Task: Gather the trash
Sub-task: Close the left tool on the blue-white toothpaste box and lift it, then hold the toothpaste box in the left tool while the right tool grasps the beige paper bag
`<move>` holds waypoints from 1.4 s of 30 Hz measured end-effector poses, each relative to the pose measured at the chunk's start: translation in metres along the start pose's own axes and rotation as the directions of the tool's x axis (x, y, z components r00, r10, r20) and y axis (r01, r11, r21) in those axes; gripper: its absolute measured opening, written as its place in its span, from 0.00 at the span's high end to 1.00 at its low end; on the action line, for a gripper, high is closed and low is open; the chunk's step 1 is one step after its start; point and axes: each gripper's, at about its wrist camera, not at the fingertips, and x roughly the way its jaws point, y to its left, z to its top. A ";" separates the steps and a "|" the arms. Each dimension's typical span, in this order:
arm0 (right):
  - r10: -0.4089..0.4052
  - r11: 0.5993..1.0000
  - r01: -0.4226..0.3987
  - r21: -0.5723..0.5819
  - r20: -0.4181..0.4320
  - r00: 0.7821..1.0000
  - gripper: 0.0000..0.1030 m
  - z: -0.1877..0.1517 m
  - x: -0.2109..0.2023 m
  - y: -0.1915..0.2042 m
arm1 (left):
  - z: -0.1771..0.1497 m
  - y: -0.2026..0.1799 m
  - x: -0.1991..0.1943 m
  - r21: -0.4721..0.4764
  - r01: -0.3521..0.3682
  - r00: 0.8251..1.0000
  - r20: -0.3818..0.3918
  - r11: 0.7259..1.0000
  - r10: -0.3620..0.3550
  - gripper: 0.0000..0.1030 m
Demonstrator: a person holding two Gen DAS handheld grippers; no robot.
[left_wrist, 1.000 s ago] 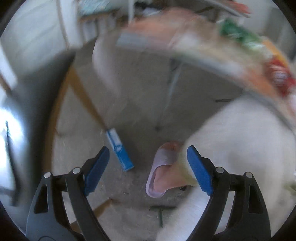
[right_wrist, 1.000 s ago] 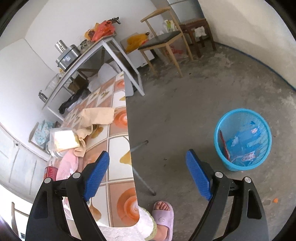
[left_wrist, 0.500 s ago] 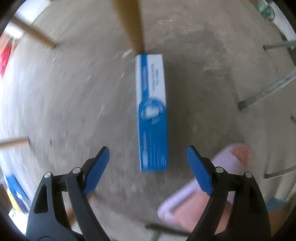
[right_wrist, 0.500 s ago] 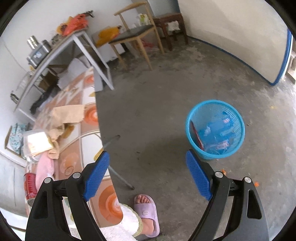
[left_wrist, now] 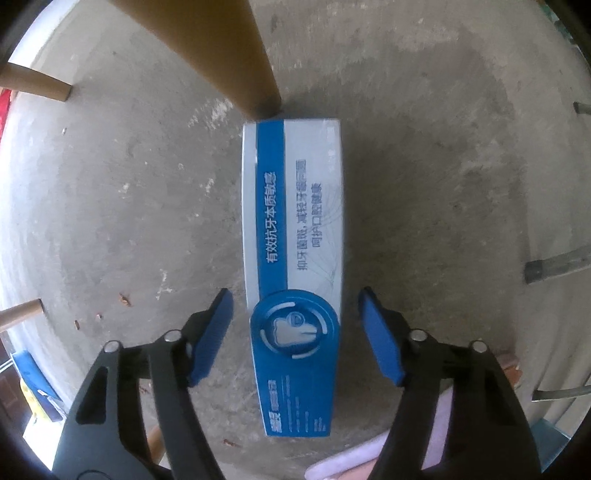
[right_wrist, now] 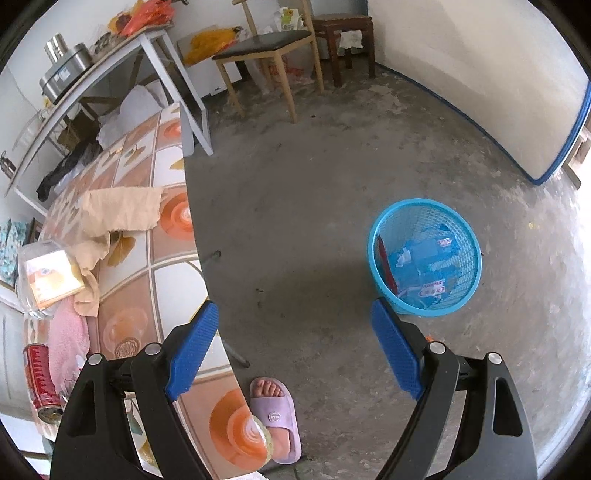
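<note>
A long blue and white toothpaste box (left_wrist: 293, 258) lies flat on the concrete floor, its far end against a wooden chair leg (left_wrist: 236, 62). My left gripper (left_wrist: 295, 332) points straight down over the box's near half; its jaws are closing with the box between them, and a gap still shows on each side of the blue pads. In the right wrist view a blue mesh waste basket (right_wrist: 424, 254) stands on the floor holding blue wrappers. My right gripper (right_wrist: 295, 354) hangs open in the air above the floor, left of the basket, with nothing between its fingers.
A tiled table (right_wrist: 144, 229) with cloths, a plastic tub and a red can (right_wrist: 40, 380) fills the left. A person's foot in a lilac slipper (right_wrist: 275, 421) stands by its edge. A chair (right_wrist: 266, 48) and stool (right_wrist: 343, 29) stand at the back wall. Metal table legs (left_wrist: 554, 264) lie right of the box.
The left gripper has dropped down over the toothpaste box, which now looms large between narrowing jaws. The right view has tilted, bringing the basket closer to centre.
</note>
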 end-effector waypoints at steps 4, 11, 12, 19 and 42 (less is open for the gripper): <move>-0.007 1.000 0.007 -0.013 -0.004 1.000 0.20 -0.001 -0.001 0.003 | 0.000 0.006 0.009 -0.026 -0.005 1.000 -0.019 1.000 0.004 0.48; -0.005 1.000 0.005 0.001 -0.005 1.000 0.20 0.000 -0.001 0.001 | 0.005 0.001 -0.004 0.021 0.005 1.000 0.003 1.000 -0.005 0.57; -0.001 1.000 0.001 0.001 -0.007 1.000 0.20 -0.001 0.000 0.002 | 0.003 0.000 -0.006 0.025 0.003 1.000 0.007 1.000 -0.003 0.57; 0.052 0.999 -0.052 -0.016 -0.005 0.999 0.20 -0.007 0.002 0.004 | -0.041 -0.010 -0.045 0.133 -0.038 0.997 0.073 0.990 0.028 0.58; 0.338 0.941 -0.335 -0.047 0.102 0.935 0.20 -0.027 -0.025 -0.001 | -0.297 0.015 -0.315 0.565 -0.177 0.831 0.525 0.806 -0.185 0.58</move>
